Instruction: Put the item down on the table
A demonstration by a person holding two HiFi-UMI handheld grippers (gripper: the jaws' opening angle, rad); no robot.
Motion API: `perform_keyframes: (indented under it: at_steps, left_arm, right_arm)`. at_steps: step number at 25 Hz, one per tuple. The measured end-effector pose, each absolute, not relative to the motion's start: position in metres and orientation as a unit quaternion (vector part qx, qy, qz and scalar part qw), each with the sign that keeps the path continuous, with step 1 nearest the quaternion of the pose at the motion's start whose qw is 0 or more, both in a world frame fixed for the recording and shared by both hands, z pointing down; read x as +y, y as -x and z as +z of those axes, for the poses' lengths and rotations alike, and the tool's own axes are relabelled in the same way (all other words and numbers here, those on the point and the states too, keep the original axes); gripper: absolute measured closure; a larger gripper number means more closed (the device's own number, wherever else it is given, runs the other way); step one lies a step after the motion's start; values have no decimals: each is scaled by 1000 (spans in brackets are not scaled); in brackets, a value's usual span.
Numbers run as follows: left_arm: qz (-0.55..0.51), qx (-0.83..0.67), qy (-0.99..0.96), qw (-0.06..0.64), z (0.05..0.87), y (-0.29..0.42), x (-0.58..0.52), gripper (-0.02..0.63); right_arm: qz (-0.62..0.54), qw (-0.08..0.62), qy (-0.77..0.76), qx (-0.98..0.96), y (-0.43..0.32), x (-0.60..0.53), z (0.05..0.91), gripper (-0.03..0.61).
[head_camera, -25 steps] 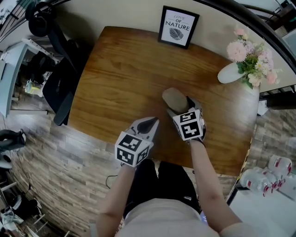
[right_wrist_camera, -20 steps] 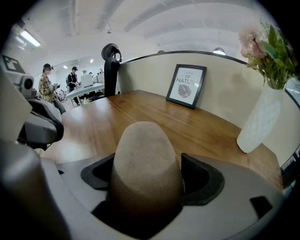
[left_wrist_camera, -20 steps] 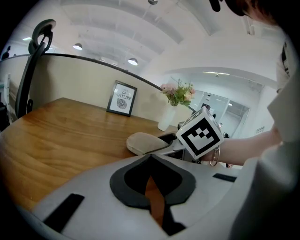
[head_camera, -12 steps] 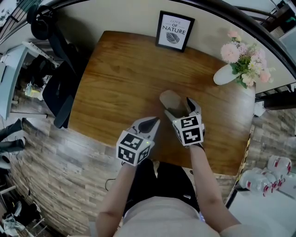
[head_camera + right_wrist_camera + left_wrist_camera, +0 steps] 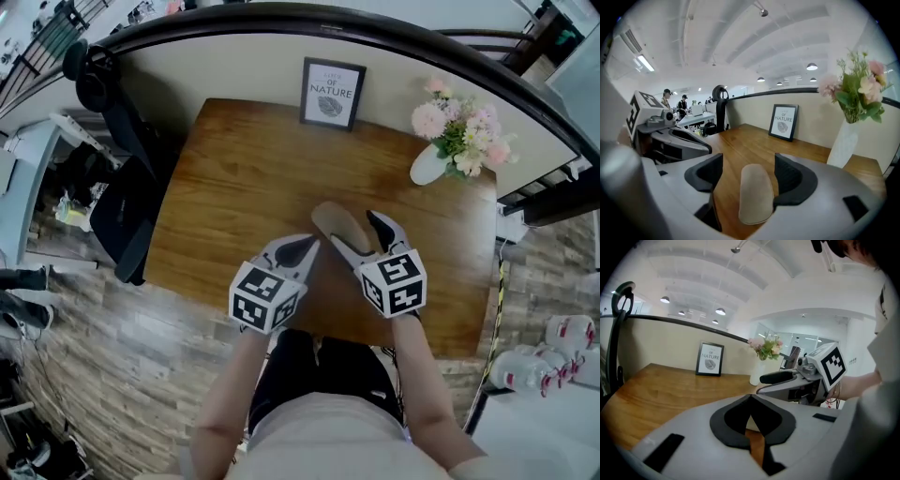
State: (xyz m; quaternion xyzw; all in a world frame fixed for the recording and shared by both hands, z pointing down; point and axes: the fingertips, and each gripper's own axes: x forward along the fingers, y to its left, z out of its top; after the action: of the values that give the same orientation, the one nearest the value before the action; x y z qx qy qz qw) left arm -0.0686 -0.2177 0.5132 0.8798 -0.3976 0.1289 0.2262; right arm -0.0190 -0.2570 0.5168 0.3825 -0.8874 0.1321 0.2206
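A tan oval item (image 5: 328, 218) lies lengthwise near the middle of the wooden table (image 5: 234, 178). My right gripper (image 5: 356, 231) hovers just behind it, open. In the right gripper view the item (image 5: 754, 194) shows between the two black pads, with a wide gap on its left side. Its right edge runs close along the right pad, and I cannot tell if they touch. These jaws have just been closing a little, and neither pad presses on the item. My left gripper (image 5: 302, 247) is beside it to the left, shut on nothing, its pads meeting at the tip (image 5: 751, 397).
A framed print (image 5: 330, 94) leans against the wall at the table's far edge. A white vase of pink flowers (image 5: 429, 165) stands at the far right corner. A dark office chair (image 5: 127, 211) is off the table's left side. The near table edge is right under my hands.
Both grippers have lifted toward the camera, the right one more. The right gripper has drawn back from the item, which stays where it was on the table.
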Motion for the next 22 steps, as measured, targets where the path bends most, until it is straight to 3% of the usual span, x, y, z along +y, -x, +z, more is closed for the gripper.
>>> perform_keyframes:
  at_steps: [11, 18, 21, 22]
  left_arm:
    - [82, -359, -918, 145, 424, 50, -232, 600]
    - [46, -361, -926, 101, 380, 40, -236, 600]
    - [49, -354, -930, 91, 375, 34, -230, 600]
    - [51, -351, -931, 88, 375, 33, -227, 600]
  right_arm:
    - [39, 144, -404, -903, 9, -259, 411, 319]
    - [11, 94, -413, -906, 0, -248, 372, 467]
    - [9, 73, -416, -907, -5, -240, 362, 567]
    - [11, 65, -414, -908, -6, -237, 359, 568]
